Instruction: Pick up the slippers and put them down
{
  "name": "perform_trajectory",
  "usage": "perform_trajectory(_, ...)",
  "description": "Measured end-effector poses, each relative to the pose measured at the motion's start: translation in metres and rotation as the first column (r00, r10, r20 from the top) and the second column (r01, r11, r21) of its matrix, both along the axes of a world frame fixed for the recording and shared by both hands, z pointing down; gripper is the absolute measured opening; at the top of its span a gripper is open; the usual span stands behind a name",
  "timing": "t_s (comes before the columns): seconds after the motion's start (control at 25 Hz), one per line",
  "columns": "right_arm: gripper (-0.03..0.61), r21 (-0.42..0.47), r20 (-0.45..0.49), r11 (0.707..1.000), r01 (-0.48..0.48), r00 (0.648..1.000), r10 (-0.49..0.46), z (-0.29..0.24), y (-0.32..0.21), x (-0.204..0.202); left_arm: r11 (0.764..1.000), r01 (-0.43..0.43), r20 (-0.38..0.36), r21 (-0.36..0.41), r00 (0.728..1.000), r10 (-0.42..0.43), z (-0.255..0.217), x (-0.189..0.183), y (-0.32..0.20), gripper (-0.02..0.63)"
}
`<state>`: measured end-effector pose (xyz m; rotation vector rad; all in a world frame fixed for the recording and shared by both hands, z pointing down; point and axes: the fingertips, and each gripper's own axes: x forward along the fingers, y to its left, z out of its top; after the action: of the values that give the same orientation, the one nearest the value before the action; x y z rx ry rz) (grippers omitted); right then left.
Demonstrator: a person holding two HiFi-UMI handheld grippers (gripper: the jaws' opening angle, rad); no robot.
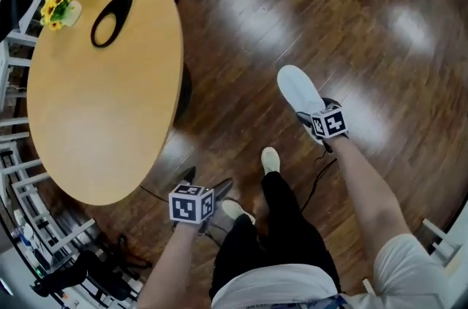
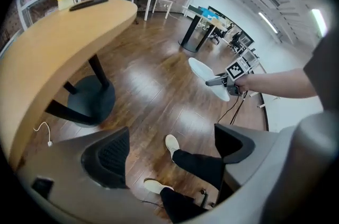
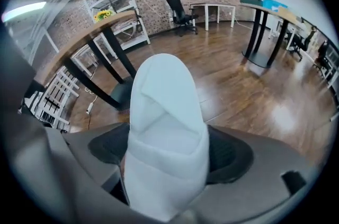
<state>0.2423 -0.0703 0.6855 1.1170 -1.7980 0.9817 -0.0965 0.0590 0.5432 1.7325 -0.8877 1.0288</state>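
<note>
- One white slipper (image 3: 165, 127) is all I can find of the pair. My right gripper (image 1: 316, 123) is clamped on its heel end, with the pads pressing in from both sides.
- Its long axis runs straight on from the gripper's own line, with the toe leading away from me over the wooden floor (image 1: 241, 30).
- It looks to hang clear of the floor, so I judge the put-down to be a lowering along that line. The toe is likely to land first unless I level the wrist.
- My left gripper (image 1: 207, 183) has its jaws apart with nothing between them. Past them I see only floor and a pair of legs in pale shoes (image 2: 171, 144).
- The slipper lies well off to that gripper's right, so this move falls to the right hand alone.
- The round surface (image 1: 102, 81) sits far to the left, out of the way.
</note>
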Motion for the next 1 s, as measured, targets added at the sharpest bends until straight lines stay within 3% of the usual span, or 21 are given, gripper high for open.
perform_trajectory(0.16,0.459,-0.032,-0.003,0.999,-0.022,1.000,0.022,0.112,-0.026,0.033,0.998,-0.051,0.001,-0.048,0.999,0.051,0.100,0.064,-0.038,0.502)
perform_trajectory(0.32,0.460,-0.084,0.005,0.994,-0.073,0.997,0.074,0.238,-0.019,0.052,0.989,-0.102,-0.055,-0.107,0.994,0.097,0.189,0.119,-0.040,0.502)
perform_trajectory(0.56,0.462,-0.118,0.007,0.984,-0.135,0.991,0.137,0.399,-0.022,0.067,0.969,-0.180,-0.089,-0.169,0.982,0.167,0.305,0.163,-0.030,0.502)
perform_trajectory(0.68,0.472,-0.090,0.023,0.987,-0.136,0.990,0.138,0.449,-0.025,0.065,0.963,-0.188,-0.094,-0.191,0.980,0.173,0.345,0.170,-0.027,0.502)
perform_trajectory(0.8,0.491,-0.106,-0.029,0.987,-0.122,0.992,0.119,0.483,-0.017,0.068,0.960,-0.192,-0.087,-0.203,0.980,0.177,0.376,0.169,-0.025,0.502)
perform_trajectory(0.88,0.491,-0.118,-0.057,0.989,-0.090,0.995,0.084,0.493,-0.012,0.069,0.963,-0.182,-0.086,-0.199,0.982,0.168,0.387,0.169,-0.027,0.502)
perform_trajectory(1.0,0.494,-0.134,-0.026,0.987,-0.088,0.996,0.085,0.484,-0.002,0.064,0.966,-0.168,-0.090,-0.196,0.984,0.153,0.384,0.170,-0.027,0.502)
